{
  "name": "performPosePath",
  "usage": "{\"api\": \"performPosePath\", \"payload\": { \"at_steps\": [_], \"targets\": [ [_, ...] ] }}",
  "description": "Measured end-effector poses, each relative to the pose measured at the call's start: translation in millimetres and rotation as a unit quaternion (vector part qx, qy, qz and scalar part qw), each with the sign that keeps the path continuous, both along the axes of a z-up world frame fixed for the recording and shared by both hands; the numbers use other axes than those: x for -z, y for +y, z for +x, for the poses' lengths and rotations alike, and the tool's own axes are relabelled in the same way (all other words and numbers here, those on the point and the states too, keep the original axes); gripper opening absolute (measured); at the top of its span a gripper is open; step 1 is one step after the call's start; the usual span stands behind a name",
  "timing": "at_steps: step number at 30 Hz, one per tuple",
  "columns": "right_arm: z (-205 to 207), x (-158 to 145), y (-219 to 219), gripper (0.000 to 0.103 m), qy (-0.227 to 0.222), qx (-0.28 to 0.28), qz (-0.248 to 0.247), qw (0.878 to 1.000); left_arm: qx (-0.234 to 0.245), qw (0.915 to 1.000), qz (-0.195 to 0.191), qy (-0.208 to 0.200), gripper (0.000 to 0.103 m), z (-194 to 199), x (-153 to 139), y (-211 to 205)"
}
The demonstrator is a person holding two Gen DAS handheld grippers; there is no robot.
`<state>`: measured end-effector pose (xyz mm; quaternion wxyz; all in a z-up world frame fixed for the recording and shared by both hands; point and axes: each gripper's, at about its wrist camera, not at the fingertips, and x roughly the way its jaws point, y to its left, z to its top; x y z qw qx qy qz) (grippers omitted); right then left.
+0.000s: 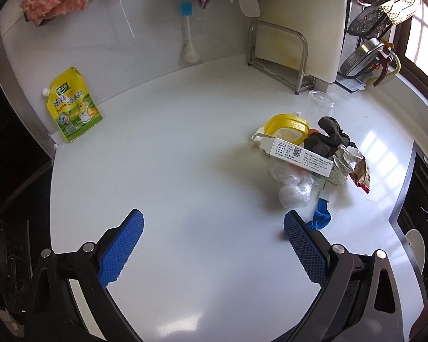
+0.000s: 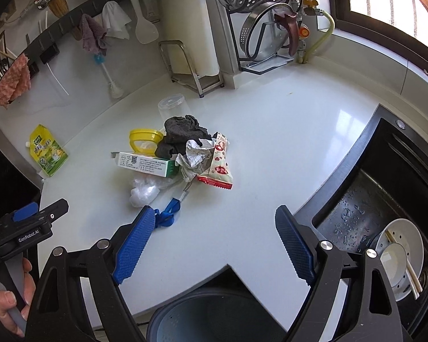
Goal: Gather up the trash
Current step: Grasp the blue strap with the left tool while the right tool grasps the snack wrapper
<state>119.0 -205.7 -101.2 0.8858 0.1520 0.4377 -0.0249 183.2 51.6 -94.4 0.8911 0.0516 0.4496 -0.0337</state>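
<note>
A pile of trash lies on the white counter (image 2: 271,142): a white carton (image 1: 296,155) (image 2: 145,164), a dark sock (image 1: 326,139) (image 2: 179,135), a yellow lid (image 1: 288,124) (image 2: 144,136), crumpled foil (image 2: 195,156), a red snack wrapper (image 2: 219,168), a clear plastic bag (image 1: 292,188) (image 2: 144,192) and a blue strap (image 1: 319,218) (image 2: 168,213). My left gripper (image 1: 214,225) is open and empty, near and left of the pile. My right gripper (image 2: 215,219) is open and empty, just in front of the pile. The left gripper also shows in the right wrist view (image 2: 40,213).
A yellow seasoning pouch (image 1: 74,108) leans at the far left wall. A clear cup (image 2: 171,104) stands behind the pile. A metal rack (image 1: 276,54) and strainers stand at the back. A sink (image 2: 385,228) with a bowl is at right. A grey bin (image 2: 214,316) sits below the counter edge.
</note>
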Motion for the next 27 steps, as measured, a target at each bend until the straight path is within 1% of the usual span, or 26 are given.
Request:
{"api": "performPosePath", "payload": {
  "at_steps": [4,6,11,16,18,23,26,27],
  "targets": [
    [24,13,-2,0.083,0.006,0.009,-0.002,1.000,0.014,0.9998,-0.011,0.002,0.097,20,13,-10],
    [34,19,-3,0.083,0.006,0.011,-0.011,1.000,0.018,0.9997,-0.016,0.003,0.097,28,18,-15],
    [58,34,-6,0.083,0.014,0.008,-0.027,1.000,0.032,0.9993,-0.019,-0.009,0.097,41,24,-28],
    [79,49,-7,0.082,0.025,0.011,-0.046,0.999,0.036,0.9992,-0.017,-0.003,0.097,46,36,-32],
    [84,55,-9,0.082,0.028,0.015,-0.046,0.998,0.034,0.9993,-0.015,0.002,0.097,46,41,-32],
    [98,67,-12,0.082,0.038,0.016,-0.055,0.998,0.036,0.9993,-0.011,0.008,0.097,45,46,-34],
    [105,72,-10,0.082,0.039,0.012,-0.069,0.997,0.038,0.9992,-0.009,0.011,0.097,44,48,-35],
    [106,74,-9,0.077,0.039,0.009,-0.073,0.996,0.038,0.9992,-0.009,0.011,0.097,43,48,-35]
  ]
}}
